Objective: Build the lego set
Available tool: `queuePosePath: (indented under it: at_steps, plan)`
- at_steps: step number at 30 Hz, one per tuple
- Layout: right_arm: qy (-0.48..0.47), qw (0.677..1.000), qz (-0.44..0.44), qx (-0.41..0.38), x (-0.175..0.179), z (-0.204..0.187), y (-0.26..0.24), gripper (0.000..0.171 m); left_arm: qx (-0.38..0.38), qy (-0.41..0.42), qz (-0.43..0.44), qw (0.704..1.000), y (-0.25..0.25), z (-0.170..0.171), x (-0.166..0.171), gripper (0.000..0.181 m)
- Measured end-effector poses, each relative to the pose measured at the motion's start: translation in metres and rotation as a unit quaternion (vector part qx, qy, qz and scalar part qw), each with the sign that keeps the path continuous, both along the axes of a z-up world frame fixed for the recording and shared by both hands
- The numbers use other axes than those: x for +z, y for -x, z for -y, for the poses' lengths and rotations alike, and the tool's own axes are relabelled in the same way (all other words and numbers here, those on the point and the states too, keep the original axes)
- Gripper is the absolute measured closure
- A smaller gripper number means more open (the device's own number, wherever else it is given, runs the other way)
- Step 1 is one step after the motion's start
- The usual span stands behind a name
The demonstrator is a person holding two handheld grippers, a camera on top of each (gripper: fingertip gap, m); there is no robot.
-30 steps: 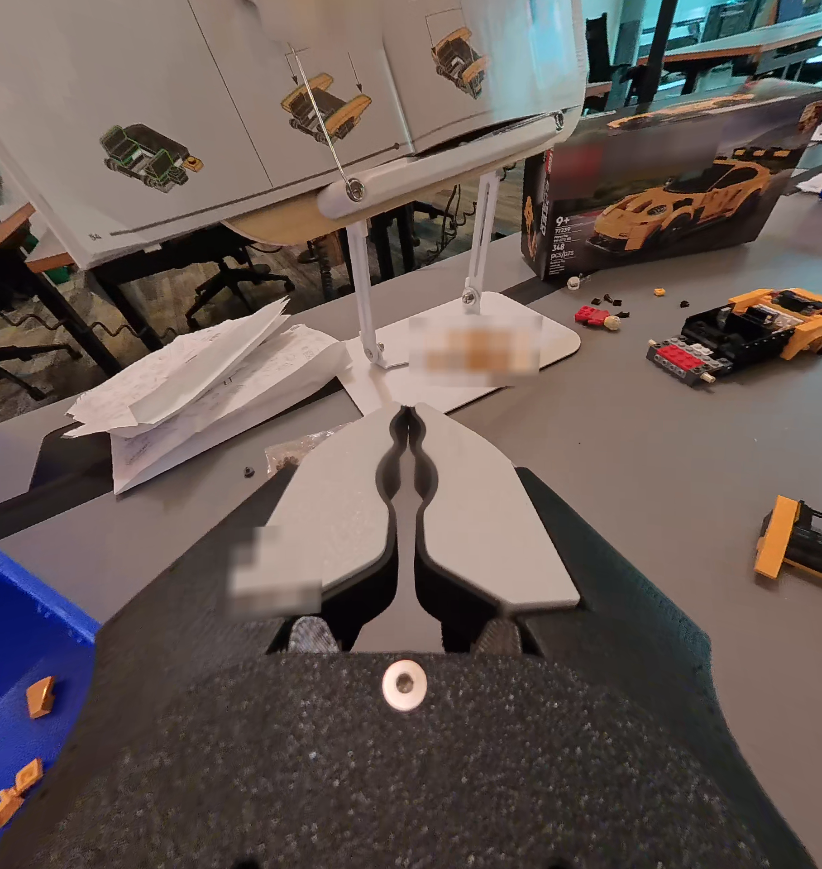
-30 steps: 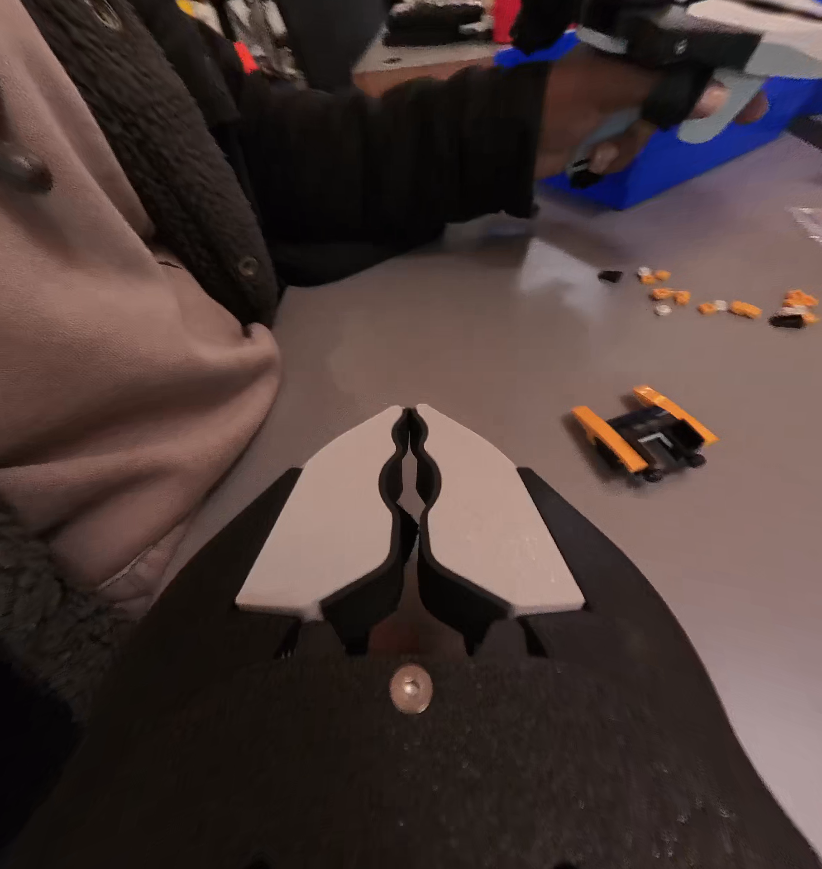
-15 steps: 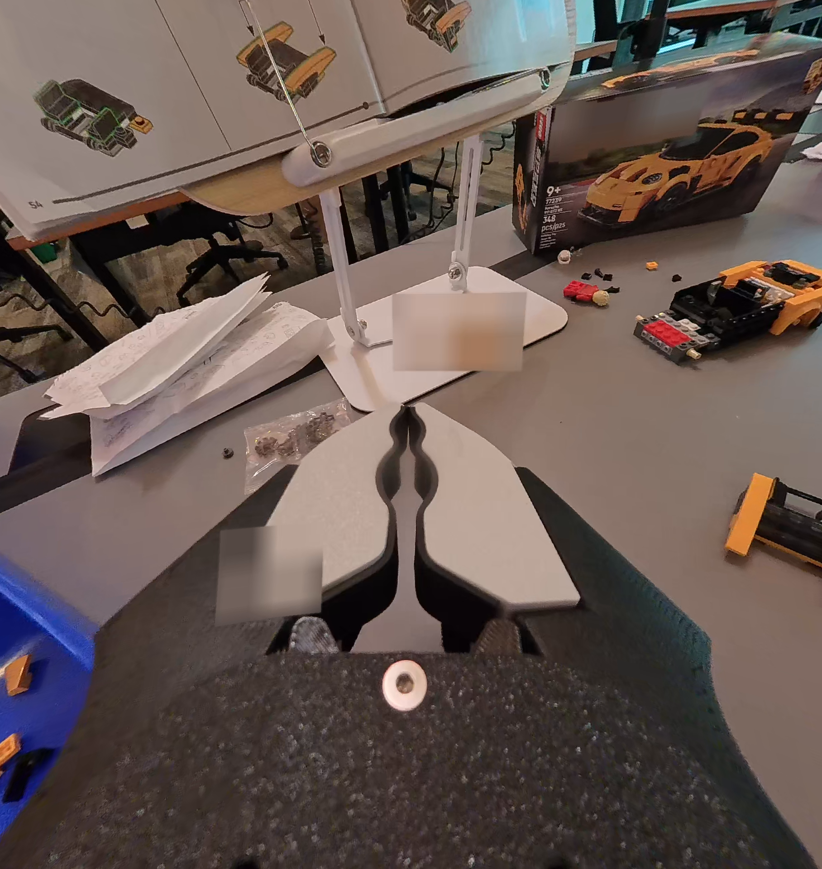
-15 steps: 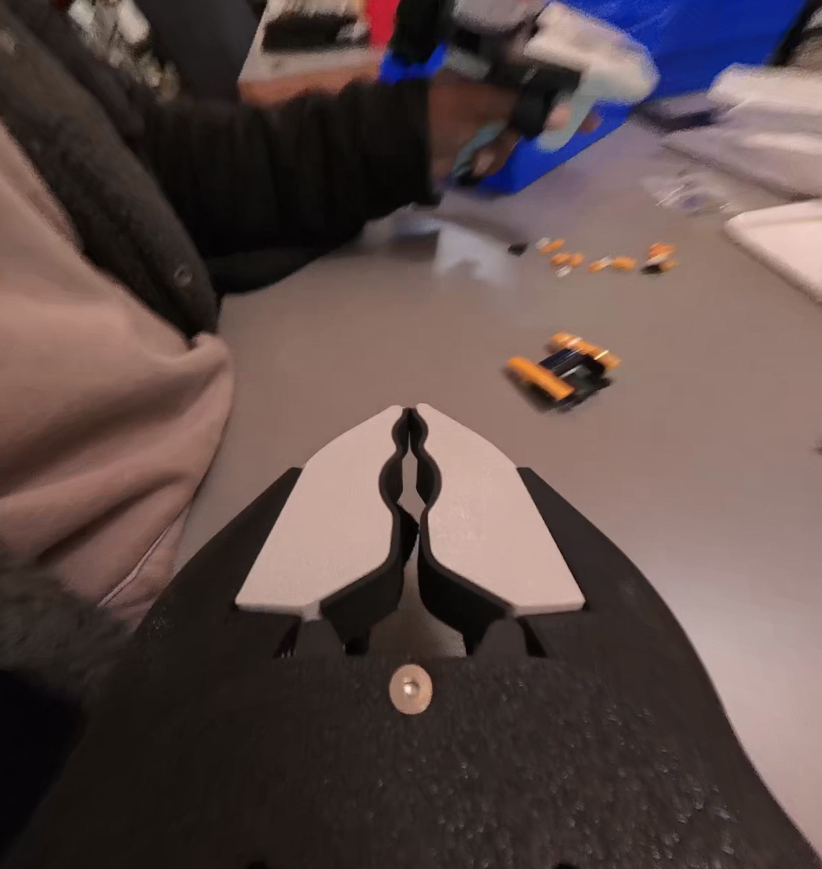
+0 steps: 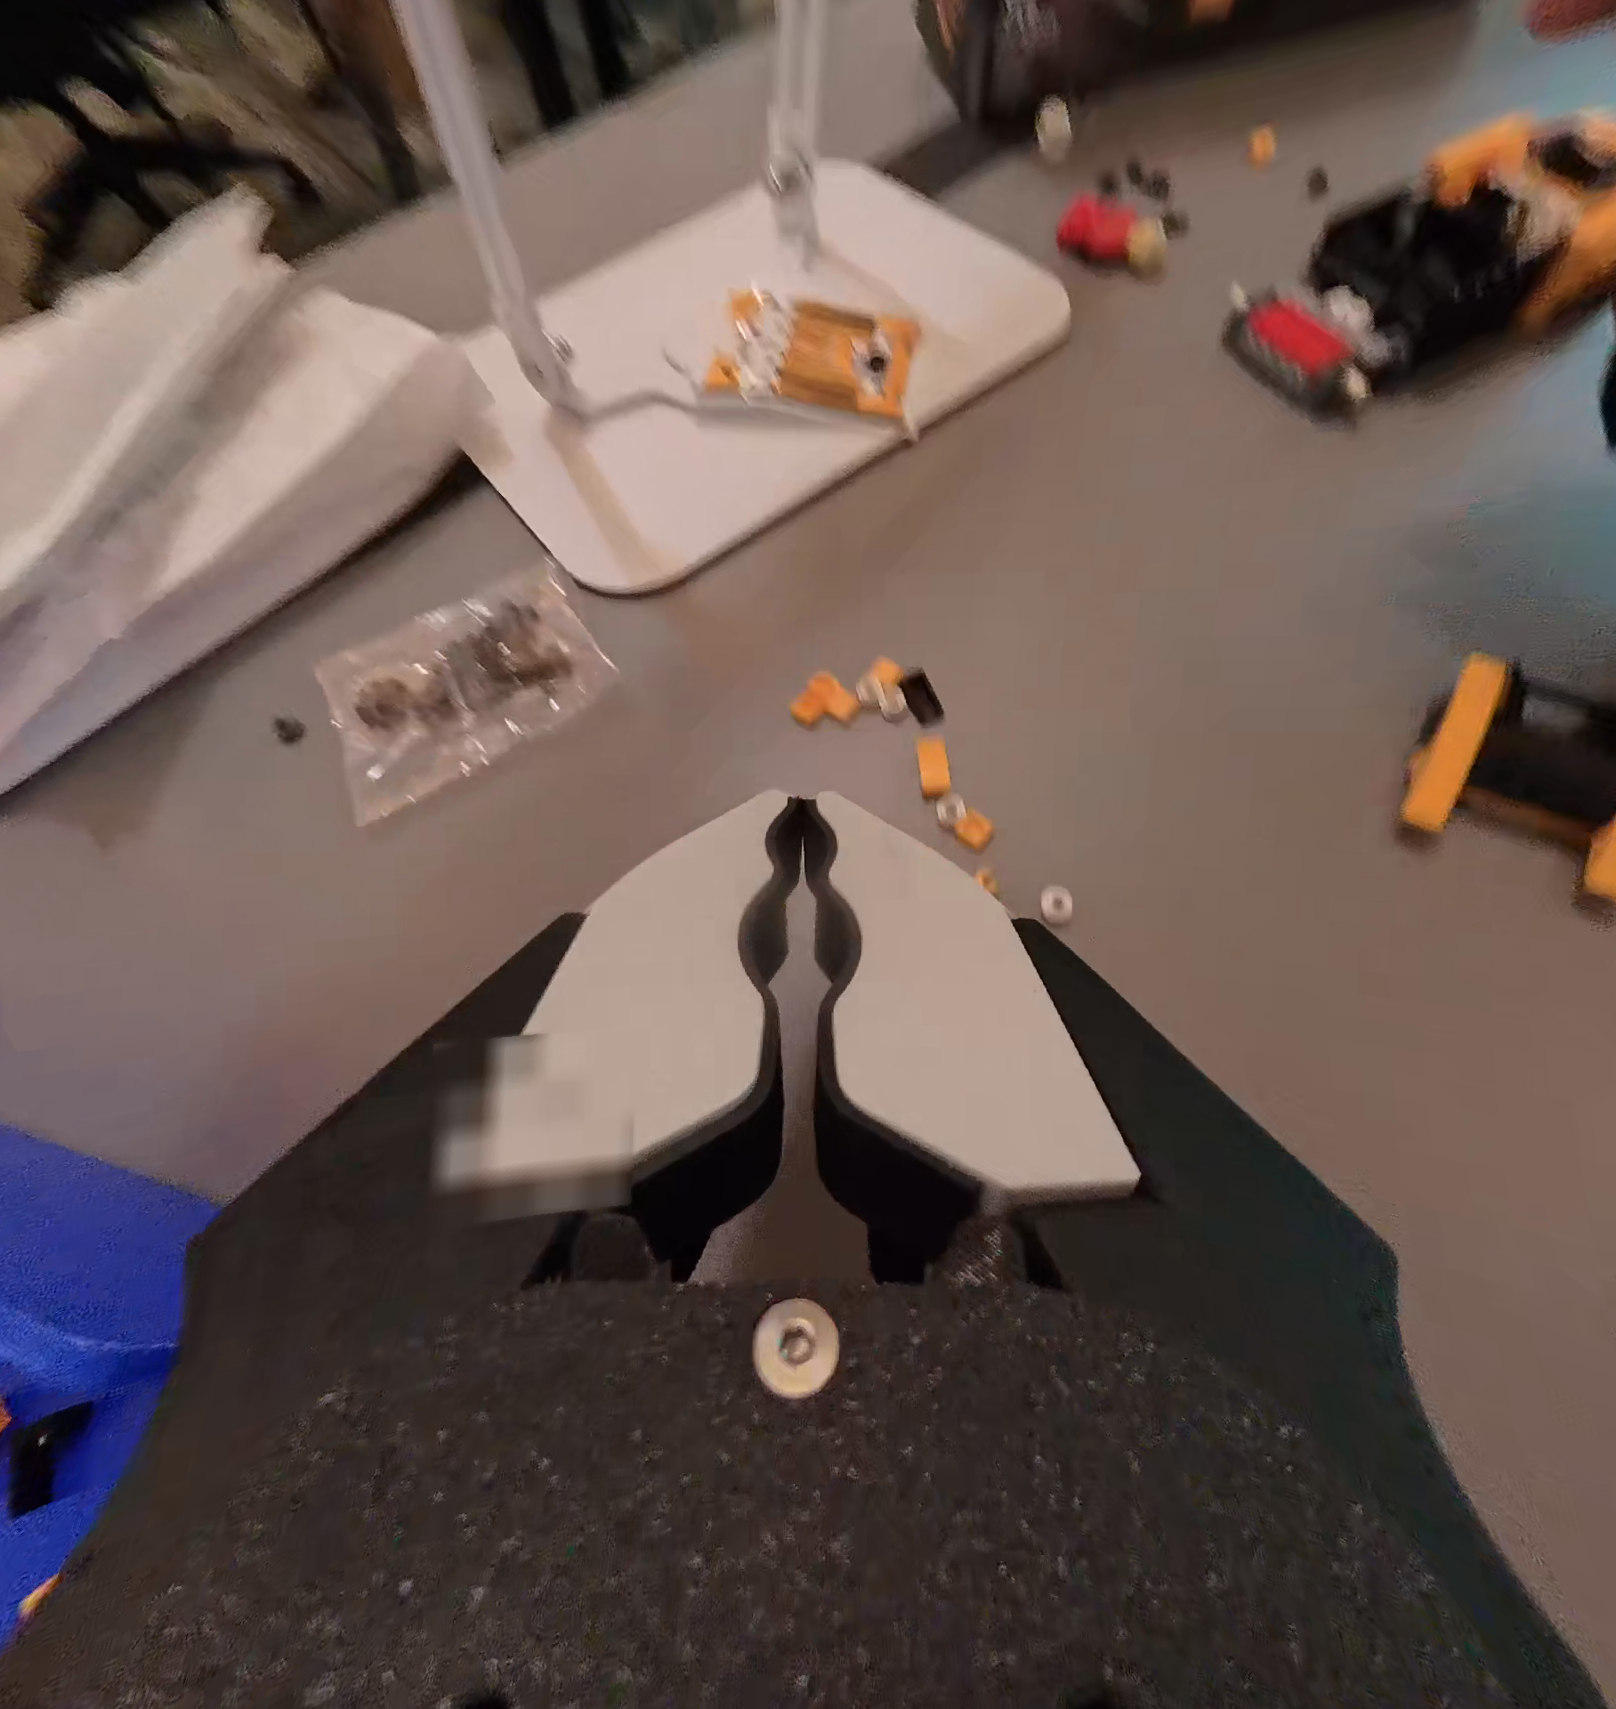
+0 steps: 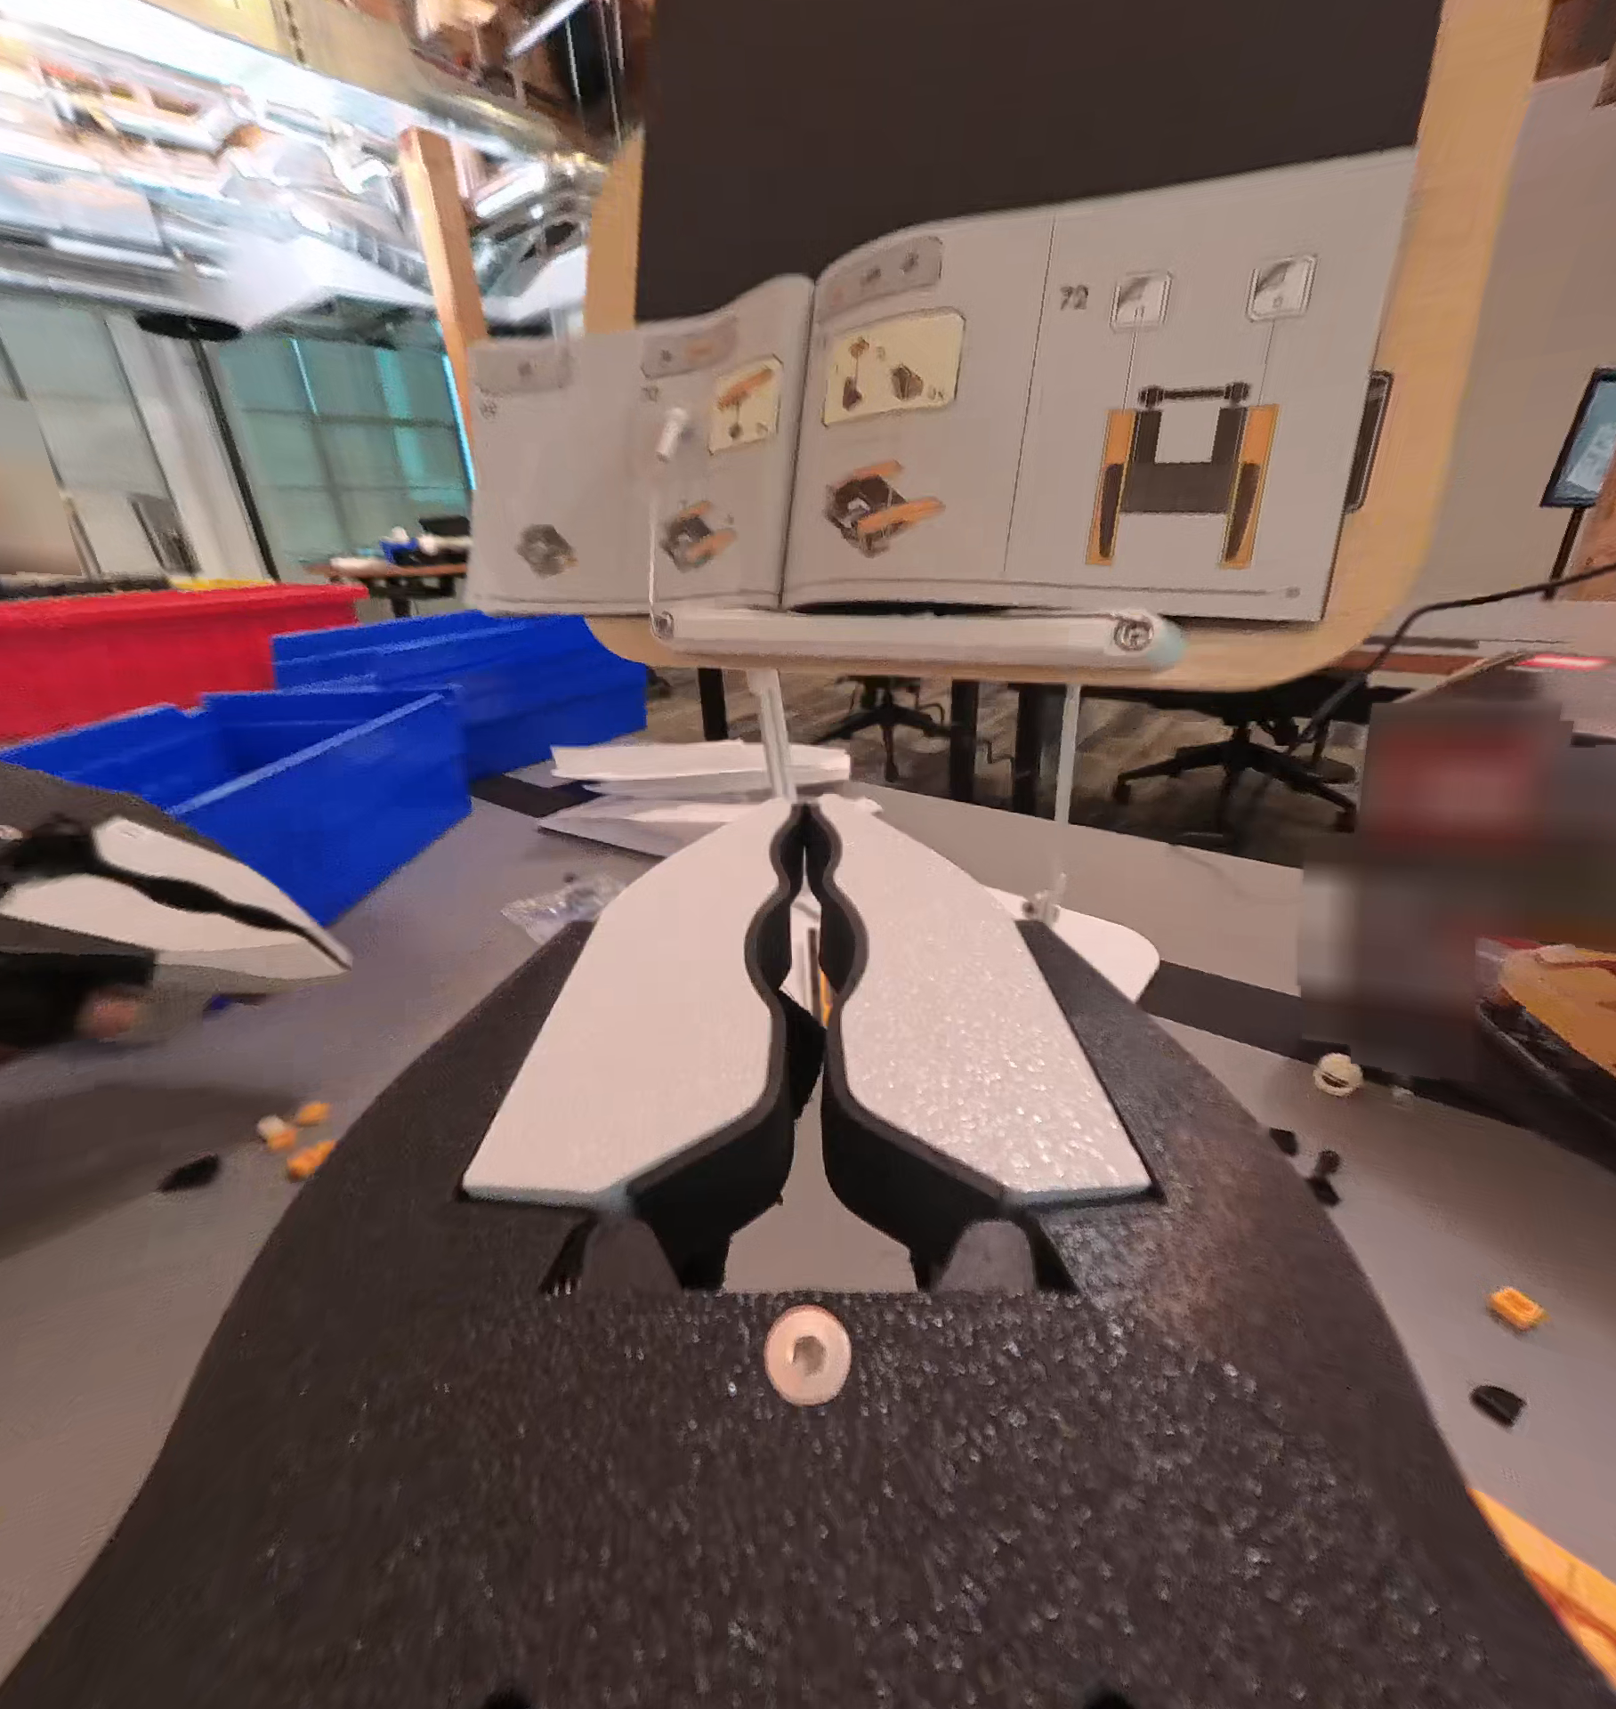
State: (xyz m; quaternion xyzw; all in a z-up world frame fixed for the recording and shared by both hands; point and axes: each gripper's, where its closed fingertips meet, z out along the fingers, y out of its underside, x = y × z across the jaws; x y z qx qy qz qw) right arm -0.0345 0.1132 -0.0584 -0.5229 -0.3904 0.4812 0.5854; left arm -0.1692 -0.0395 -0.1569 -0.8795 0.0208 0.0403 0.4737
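The left tool [image 5: 802,803] hangs above the grey bench [image 5: 1156,573] with its two fingers closed together at the tips and nothing between them. Just ahead of the tips, a little to the right, lies a loose scatter of small orange, grey and black pieces [image 5: 915,740]. Further right on the bench is an orange-and-black sub-assembly [image 5: 1544,786], and behind it, near the far edge, the partly built car [image 5: 1479,268] with a red part at one end. A clear bag of small dark parts [image 5: 462,694] lies to the left of the scatter, beside the white base of the book stand [image 5: 786,481], on which rests another bag with orange parts [image 5: 814,361]. White folded papers [image 5: 157,481] are at the far left, and a blue bin [image 5: 37,1295] holds some pieces at the lower left corner.

The right tool [image 6: 804,814] is also closed and empty – its tips meet, and it points toward the open instruction booklet [image 6: 924,462] on the stand. In this view the left tool appears at the left edge, over the bench, with blue bins [image 6: 342,786] and a red bin [image 6: 120,647] behind it. This view is partly blurred.
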Motion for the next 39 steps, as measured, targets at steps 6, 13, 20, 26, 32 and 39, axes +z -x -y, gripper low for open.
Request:
queuePosePath:
  at_steps: [6,13,20,26,32,39]
  plan:
    - [0.011,1.0,0.018,0.009,-0.005,-0.013,-0.009,0.171,-0.06,0.119,0.01,0.991,-0.008,0.019,-0.027,0.17]
    - [0.015,0.999,0.03,0.036,-0.009,0.0,-0.006,0.171,-0.063,0.187,0.02,0.98,-0.012,0.024,-0.051,0.169]
    - [0.013,0.998,0.039,0.047,-0.012,0.006,-0.003,0.171,-0.067,0.211,0.029,0.975,-0.017,0.024,-0.056,0.173]
    - [0.015,0.998,0.04,0.047,-0.012,0.006,-0.003,0.171,-0.062,0.226,0.039,0.971,-0.018,0.023,-0.056,0.174]
    - [0.016,0.998,0.04,0.047,-0.012,0.005,-0.005,0.171,-0.054,0.219,0.035,0.974,-0.015,0.021,-0.056,0.174]
    - [0.022,0.998,0.041,0.044,-0.014,0.003,-0.004,0.171,-0.021,0.176,0.021,0.984,-0.001,0.002,-0.051,0.174]
